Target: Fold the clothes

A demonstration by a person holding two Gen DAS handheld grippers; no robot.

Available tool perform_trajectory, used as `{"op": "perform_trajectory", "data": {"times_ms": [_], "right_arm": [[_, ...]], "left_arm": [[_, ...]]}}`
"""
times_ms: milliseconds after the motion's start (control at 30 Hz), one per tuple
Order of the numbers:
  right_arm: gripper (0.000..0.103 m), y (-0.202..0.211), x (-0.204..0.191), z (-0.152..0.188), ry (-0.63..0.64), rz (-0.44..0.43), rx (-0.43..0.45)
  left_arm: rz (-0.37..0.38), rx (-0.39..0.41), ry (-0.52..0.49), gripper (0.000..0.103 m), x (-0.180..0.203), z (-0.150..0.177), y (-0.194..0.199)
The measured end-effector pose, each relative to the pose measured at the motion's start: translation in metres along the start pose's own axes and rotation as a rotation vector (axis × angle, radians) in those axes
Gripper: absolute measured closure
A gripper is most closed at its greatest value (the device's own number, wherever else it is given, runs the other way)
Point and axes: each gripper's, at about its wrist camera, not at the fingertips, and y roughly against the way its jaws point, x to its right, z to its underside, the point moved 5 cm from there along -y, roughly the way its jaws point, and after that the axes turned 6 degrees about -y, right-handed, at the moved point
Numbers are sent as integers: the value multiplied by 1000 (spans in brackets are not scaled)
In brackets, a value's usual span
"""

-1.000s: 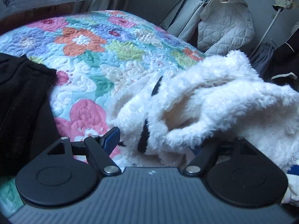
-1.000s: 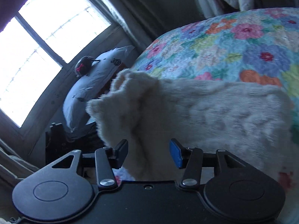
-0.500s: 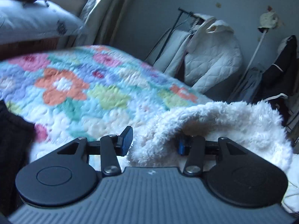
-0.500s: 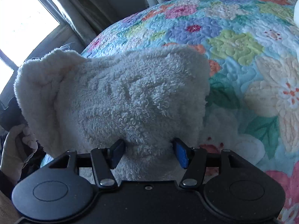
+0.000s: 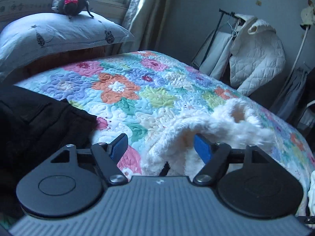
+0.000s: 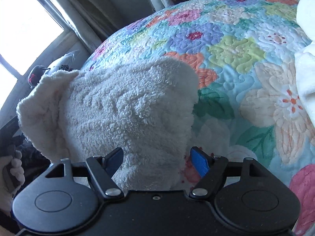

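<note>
A white fluffy fleece garment [image 5: 212,125] lies on the flower-patterned quilt [image 5: 137,90]. In the left wrist view my left gripper [image 5: 160,147] is open, and a fold of the fleece sits between its blue pads, nearer the right one. In the right wrist view the same fleece [image 6: 126,106] rises in a bunched hump in front of the camera. My right gripper [image 6: 156,158] is open with the fleece between its fingers. The fleece is not pinched by either gripper.
A black garment [image 5: 35,125] lies on the quilt at the left. A pillow [image 5: 59,35] with a dark plush toy [image 5: 70,4] is at the head of the bed. A clothes rack with a white quilted jacket [image 5: 258,59] stands beyond the bed. More white fabric [image 6: 305,64] lies at the right.
Both grippers have opened wider around the fleece. The left view has swung so more of the quilt shows, and the fleece has dropped lower onto the bed.
</note>
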Motion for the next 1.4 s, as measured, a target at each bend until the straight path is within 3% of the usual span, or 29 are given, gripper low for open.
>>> {"op": "perform_trajectory", "data": {"times_ms": [67,133,267,333,400,500,567,700,833,1000,1067,1100,1133,1167,1200,1267,1333,1400], "right_arm": [[23,5,2,-2,-23,-20,3],[23,9,2,-3,-46,-67,-3],[23,19,-4,-10,-122,-266,-71],[18,30,-12,-15,-109,-334,-75],[15,38,-18,-19,-63,-332,-71],[15,36,-12,-21,-31,-270,-66],[15,26,0,-23,-65,-235,-57],[15,-3,23,-27,-157,-216,-48],[15,-40,43,-28,-201,-184,-40],[0,-65,59,-26,-336,-341,32],[1,-74,44,-28,-285,-351,6],[24,-78,31,-31,-260,-371,-15],[43,-83,17,-34,-241,-392,-36],[57,-84,2,-38,-227,-403,-41],[64,-79,-19,-47,-185,-414,-26],[67,-47,-78,-68,-33,-479,54],[68,8,-136,-85,98,-604,160],[69,53,-160,-88,132,-685,226]], "left_arm": [[-29,16,27,20,0,6,27],[16,-45,67,19,9,20,40],[324,-367,236,19,67,88,36],[397,-512,253,19,100,131,36],[452,-601,292,19,134,170,37],[492,-624,337,19,177,212,43],[470,-602,376,19,194,231,37],[348,-461,449,19,191,239,17],[333,-374,476,15,188,226,3],[355,-341,496,10,186,220,-4],[358,-339,434,43,184,212,-7],[359,-336,396,58,181,205,-8],[364,-325,369,66,177,196,-8],[368,-314,342,68,172,187,-9],[375,-283,312,70,167,170,-5],[368,-142,209,71,157,113,20],[357,25,72,72,158,50,72],[369,78,14,72,165,19,117]]}}
